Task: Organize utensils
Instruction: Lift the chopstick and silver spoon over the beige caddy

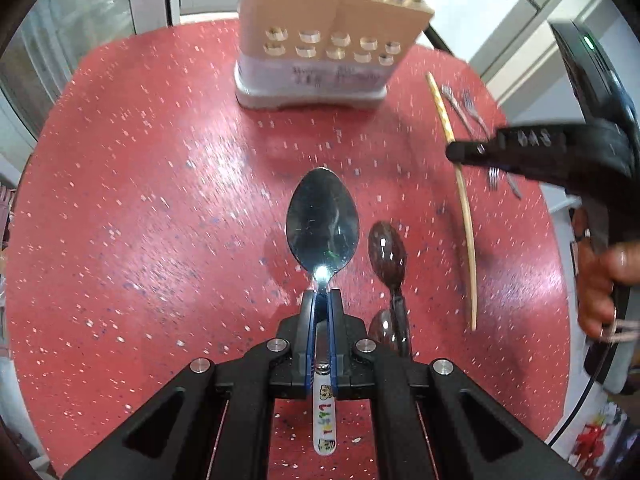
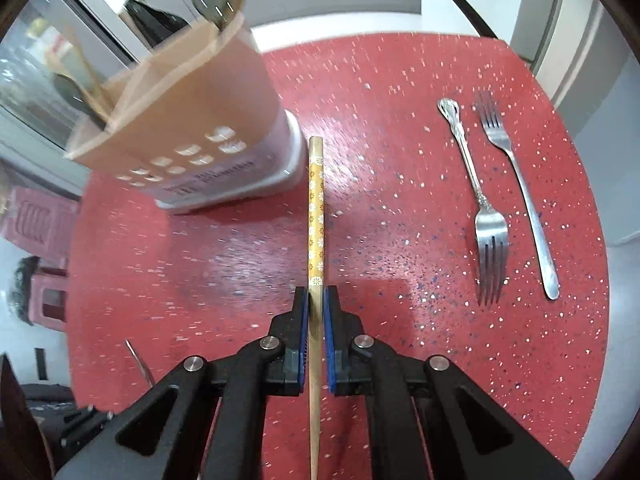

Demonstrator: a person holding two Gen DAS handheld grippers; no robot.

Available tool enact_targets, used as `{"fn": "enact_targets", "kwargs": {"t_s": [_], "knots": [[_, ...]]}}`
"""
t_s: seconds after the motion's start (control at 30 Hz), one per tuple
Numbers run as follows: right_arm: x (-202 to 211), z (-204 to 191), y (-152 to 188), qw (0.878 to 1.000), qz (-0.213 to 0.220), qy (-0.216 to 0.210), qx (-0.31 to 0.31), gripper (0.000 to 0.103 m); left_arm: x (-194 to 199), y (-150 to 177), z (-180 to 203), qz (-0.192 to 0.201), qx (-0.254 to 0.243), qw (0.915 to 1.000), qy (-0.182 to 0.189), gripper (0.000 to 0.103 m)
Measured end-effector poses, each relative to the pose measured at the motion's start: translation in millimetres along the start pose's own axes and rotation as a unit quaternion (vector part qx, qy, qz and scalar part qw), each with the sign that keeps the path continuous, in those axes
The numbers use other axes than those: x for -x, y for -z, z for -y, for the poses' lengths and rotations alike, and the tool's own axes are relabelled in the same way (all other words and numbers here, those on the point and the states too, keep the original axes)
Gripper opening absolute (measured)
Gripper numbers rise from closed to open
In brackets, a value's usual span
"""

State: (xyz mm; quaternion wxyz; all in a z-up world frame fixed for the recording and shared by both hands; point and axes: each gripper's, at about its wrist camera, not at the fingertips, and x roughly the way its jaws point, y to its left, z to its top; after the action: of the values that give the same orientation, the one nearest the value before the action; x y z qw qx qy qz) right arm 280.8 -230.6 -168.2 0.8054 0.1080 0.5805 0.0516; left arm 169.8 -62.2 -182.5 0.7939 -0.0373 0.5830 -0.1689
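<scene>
Clamping the neck of a metal spoon (image 1: 322, 220), the left hand-held gripper (image 1: 321, 300) has its blue-padded fingers (image 1: 308, 320) closed tight on the shaft just behind the bowl, so the bowl juts forward past the fingertips while the white patterned handle runs back between the arms toward the camera. The spoon sits above the red speckled surface (image 1: 140, 200), whether touching it or lifted cannot be told. Just right of it lie two dark brown spoons (image 1: 387, 252), one bowl ahead of the other. Straight ahead stands the tan utensil holder (image 1: 328, 32), with round holes and a white base, already carrying utensils. The right hand-held gripper (image 2: 316, 300) is closed on a chopstick (image 2: 316, 208) with a flowered orange band; the stick passes between its fingers, its blunt patterned end pointing forward to just beside the holder's base and its plain tapered end running back under the camera. To the right on the surface lie two forks (image 2: 492, 240), near one another and pointing opposite ways, well apart from the chopstick.
</scene>
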Motion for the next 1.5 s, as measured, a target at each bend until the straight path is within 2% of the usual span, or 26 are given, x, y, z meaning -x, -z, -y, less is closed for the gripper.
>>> {"fn": "enact_targets", "kwargs": {"t_s": [0.3,0.33,0.4,0.6,0.8,1.07,1.23,1.37,1.5], "knots": [[72,23,6,0.997,0.055,-0.049,-0.008,0.008,54,-37,-13,0.067,0.004,0.9977,0.007,0.027],[73,37,12,0.997,0.062,-0.054,-0.007,0.008,54,-41,-13,0.073,0.003,0.9973,0.007,0.027],[84,34,10,0.996,0.074,-0.059,-0.004,0.008,65,-49,-15,0.089,0.004,0.9960,0.008,0.027],[119,32,-3,0.991,0.108,-0.073,0.005,0.008,91,-68,-12,0.128,0.009,0.9917,0.009,0.027],[148,23,-31,0.986,0.141,-0.093,0.013,0.008,118,-98,-7,0.166,0.009,0.9860,0.013,0.027],[167,5,-79,0.976,0.191,-0.104,0.024,0.008,146,-154,-8,0.222,0.009,0.9749,0.010,0.027],[163,-8,-104,0.968,0.224,-0.108,0.029,0.008,153,-186,-10,0.257,0.010,0.9663,0.001,0.027],[155,-19,-121,0.963,0.249,-0.098,0.037,0.008,145,-202,-9,0.269,0.008,0.9630,-0.013,0.027],[142,-28,-135,0.959,0.266,-0.091,0.046,0.008,131,-211,-13,0.265,0.019,0.9638,-0.022,0.027]]}}
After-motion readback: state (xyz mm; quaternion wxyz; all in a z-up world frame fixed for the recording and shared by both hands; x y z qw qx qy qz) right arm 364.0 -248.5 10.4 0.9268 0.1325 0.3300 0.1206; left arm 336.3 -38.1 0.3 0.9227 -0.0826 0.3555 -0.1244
